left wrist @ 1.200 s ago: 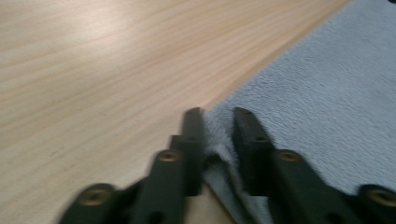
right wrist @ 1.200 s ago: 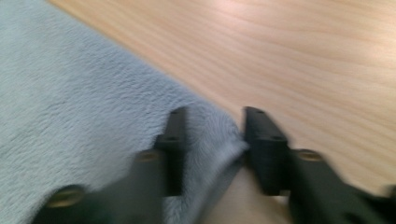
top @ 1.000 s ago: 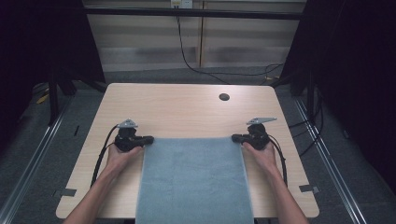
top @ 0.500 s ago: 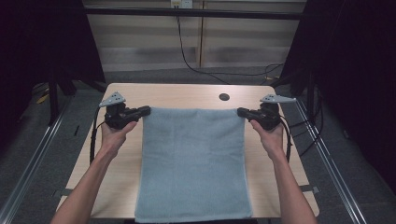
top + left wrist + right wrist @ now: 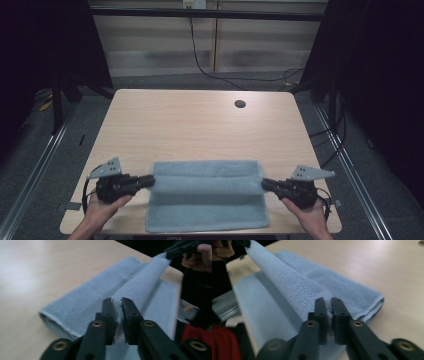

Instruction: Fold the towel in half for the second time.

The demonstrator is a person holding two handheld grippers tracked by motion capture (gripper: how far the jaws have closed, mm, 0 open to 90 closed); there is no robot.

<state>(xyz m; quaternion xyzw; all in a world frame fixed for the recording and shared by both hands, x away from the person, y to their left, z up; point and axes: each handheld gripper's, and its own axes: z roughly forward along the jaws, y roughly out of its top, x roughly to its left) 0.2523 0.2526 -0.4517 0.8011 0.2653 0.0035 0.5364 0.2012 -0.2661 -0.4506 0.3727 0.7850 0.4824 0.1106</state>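
Both grippers, left point(image 5: 150, 180) and right point(image 5: 265, 183), jaws just easing apart, pinch the towel's point(image 5: 207, 200) raised fold ends

A light wood-grain bench point(image 5: 200, 125) with rounded corners stands in the middle of a dim room, a small round dark hole point(image 5: 240, 104) near its far right corner. Grey carpet floor point(image 5: 60, 170) lies around it, with metal rails point(image 5: 30, 185) running along both sides. Behind, a pale panelled wall point(image 5: 160, 45) is crossed by a dark horizontal bar point(image 5: 210, 14), and a black cable point(image 5: 200, 57) hangs down it to the floor. Black curtains point(image 5: 385, 75) close off both sides.
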